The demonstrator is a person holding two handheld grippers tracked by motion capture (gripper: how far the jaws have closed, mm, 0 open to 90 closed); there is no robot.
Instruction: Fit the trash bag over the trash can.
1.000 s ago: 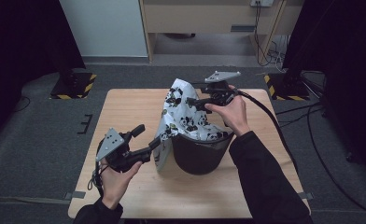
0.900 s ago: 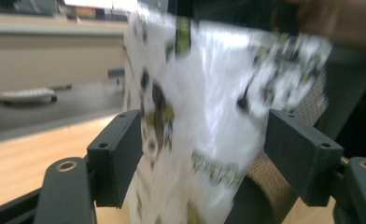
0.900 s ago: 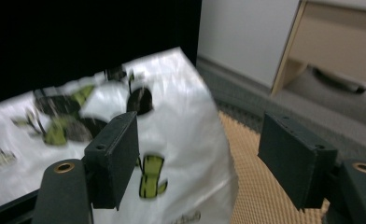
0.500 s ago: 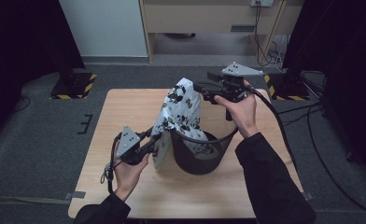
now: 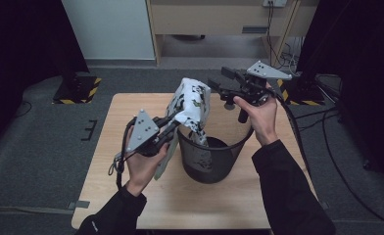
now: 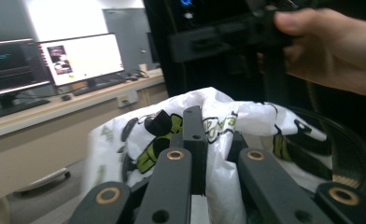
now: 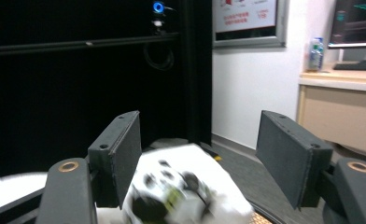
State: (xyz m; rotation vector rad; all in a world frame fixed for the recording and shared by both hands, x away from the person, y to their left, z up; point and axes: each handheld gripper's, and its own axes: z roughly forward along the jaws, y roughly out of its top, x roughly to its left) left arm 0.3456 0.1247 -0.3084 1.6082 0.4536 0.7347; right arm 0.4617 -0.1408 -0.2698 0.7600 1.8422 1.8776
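While the left gripper (image 5: pixel 166 131) pinched a white printed plastic bag (image 5: pixel 191 103) at the near-left rim of a black mesh bin (image 5: pixel 214 161) on the tabletop (image 5: pixel 239 200), the bag rose upright, its lower end inside the bin. Beyond it, the right gripper (image 5: pixel 218 87) hung with jaws spread wide, the bag's top just below and ahead.

The thin white plastic bag with black and green print (image 5: pixel 192 103) looks crinkled and faintly glossy, its folds catching light in the left gripper view (image 6: pixel 246 116). The round black bin (image 5: pixel 214 159) near the table's middle looks like matt perforated mesh. The pale wooden table (image 5: pixel 131 110) has a smooth, dull top. The right gripper (image 7: pixel 200 158) has matt black jaws with brass-coloured rivets.
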